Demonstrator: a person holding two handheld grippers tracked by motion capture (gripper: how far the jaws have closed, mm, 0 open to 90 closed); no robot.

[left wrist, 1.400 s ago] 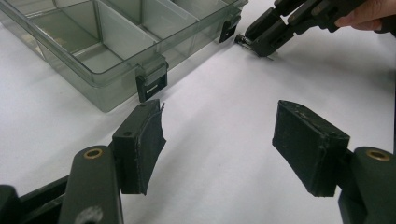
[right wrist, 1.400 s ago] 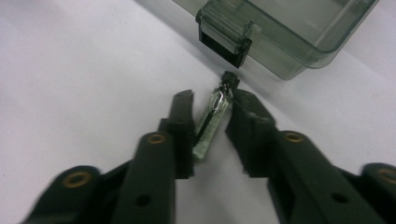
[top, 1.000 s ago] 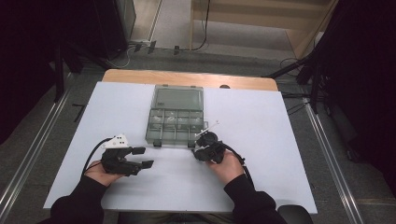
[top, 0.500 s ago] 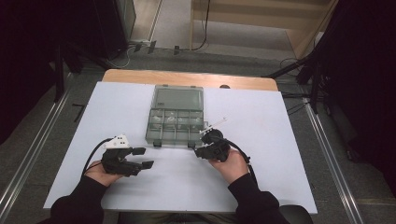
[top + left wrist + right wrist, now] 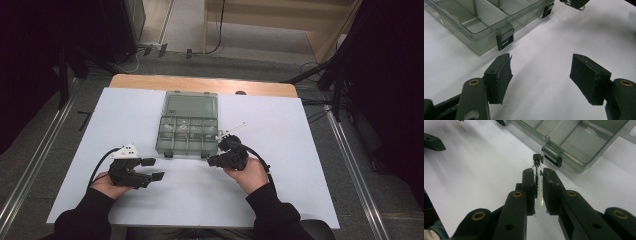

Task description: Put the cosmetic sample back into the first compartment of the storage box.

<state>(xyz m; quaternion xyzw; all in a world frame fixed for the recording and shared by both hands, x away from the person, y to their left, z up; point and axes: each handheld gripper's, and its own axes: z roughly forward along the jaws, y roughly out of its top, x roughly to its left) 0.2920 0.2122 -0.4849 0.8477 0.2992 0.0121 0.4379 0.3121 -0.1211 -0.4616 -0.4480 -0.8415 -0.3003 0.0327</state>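
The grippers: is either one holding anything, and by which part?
The right gripper is shut on a small glass vial, clamped by its body, with the black cap sticking out beyond the jaws. The left gripper is open and holds nothing.

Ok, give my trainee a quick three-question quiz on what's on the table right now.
1. True or false: the right gripper is shut on a small glass vial with a black cap.
2. How do the jaws of the left gripper stand? A) shut on a vial B) wide apart with nothing between them C) clamped on the box latch
3. Fill in: the clear compartment box has its lid ____.

Key: 1 true. 2 B. 3 open, folded back on the side away from the person, with the compartments exposed.
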